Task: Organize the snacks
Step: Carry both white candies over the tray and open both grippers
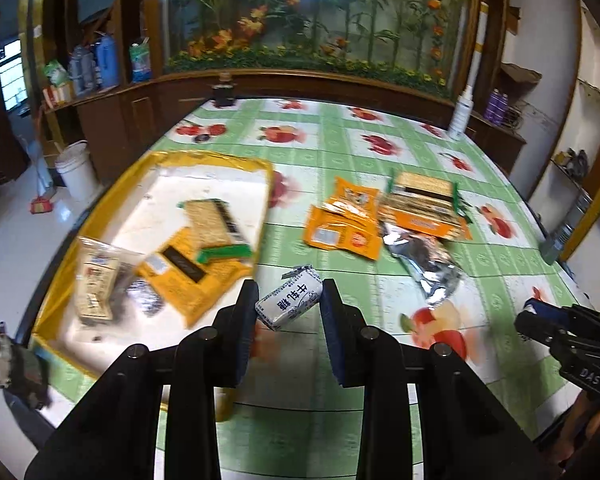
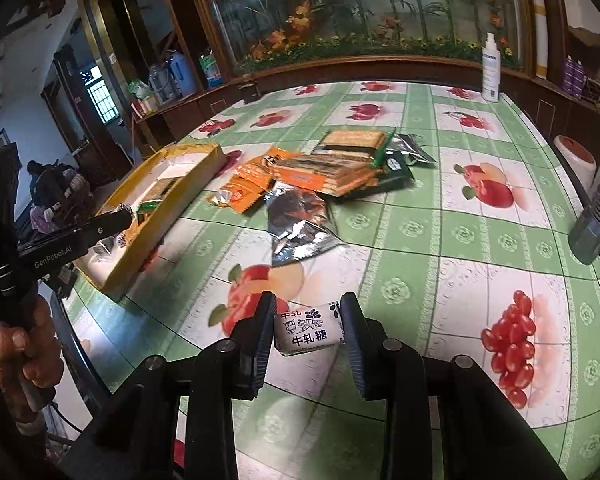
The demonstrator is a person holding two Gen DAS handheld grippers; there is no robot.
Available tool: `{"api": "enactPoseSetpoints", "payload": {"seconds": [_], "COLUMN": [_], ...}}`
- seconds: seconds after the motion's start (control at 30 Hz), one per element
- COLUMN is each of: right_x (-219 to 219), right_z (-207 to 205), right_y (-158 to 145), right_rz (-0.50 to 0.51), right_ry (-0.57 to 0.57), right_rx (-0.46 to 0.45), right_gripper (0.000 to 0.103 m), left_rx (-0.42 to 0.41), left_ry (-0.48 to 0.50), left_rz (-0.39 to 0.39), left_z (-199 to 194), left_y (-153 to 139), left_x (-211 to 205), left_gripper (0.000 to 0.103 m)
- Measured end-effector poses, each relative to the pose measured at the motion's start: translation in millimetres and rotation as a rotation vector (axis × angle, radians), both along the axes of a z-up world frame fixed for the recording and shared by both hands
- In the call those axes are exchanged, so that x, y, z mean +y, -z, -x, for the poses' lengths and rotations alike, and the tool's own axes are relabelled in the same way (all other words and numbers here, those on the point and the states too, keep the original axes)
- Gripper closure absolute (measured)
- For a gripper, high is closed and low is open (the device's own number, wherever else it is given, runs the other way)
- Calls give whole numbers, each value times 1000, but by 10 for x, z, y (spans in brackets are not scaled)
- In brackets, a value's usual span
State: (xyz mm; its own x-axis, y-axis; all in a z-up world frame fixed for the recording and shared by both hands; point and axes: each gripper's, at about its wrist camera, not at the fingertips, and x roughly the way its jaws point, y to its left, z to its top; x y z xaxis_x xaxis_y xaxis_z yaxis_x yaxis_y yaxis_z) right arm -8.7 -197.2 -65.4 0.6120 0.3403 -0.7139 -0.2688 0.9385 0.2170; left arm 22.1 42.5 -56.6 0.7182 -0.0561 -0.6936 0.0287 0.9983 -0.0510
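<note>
A: Above the worktop (image 2: pixel 440 240), each gripper carries a candy: left gripper (image 1: pixel 288 306) clenched on one, right gripper (image 2: pixel 309 326) likewise.

B: Light, soft wrappers; pinch mid-body. Tray (image 1: pixel 72 216) nearby.

From my right wrist camera, I see my right gripper (image 2: pixel 309 330) pinching a small white candy (image 2: pixel 309 331) lifted over the fruit-print tablecloth (image 2: pixel 460 240), a pad pressed on each end of the wrapper. Beyond the candy lies a silver foil packet (image 2: pixel 300 224), and beyond that a heap of orange snack packets (image 2: pixel 320 172) near the table's middle. Left of the candy stands the yellow box (image 2: pixel 156 208) with a few snacks inside, my left gripper (image 2: pixel 116 220) reaching over its near end, while a white spray bottle (image 2: pixel 491 68) stands at the far edge, right of the candy.
</note>
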Motion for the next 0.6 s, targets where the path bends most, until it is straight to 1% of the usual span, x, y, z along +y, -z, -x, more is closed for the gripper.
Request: {"api": "enactPoseSetpoints", "payload": {"seconds": [0.17, 0.23, 0.6], "right_x": [255, 346, 870], "right_z": [-43, -67, -170], "right_y": [-180, -219, -413], "right_rz": [-57, -75, -118], "right_ry": [-60, -84, -204], "right_rx": [-42, -45, -72], "right_gripper": [69, 69, 69], "left_rx": [-11, -11, -15], "left_ry": [-80, -104, -174], "left_rz": [-30, -30, -31], "left_z": [39, 51, 116], "left_y": [-20, -17, -32], "left_x": [240, 321, 609], "left_gripper": [74, 74, 74]}}
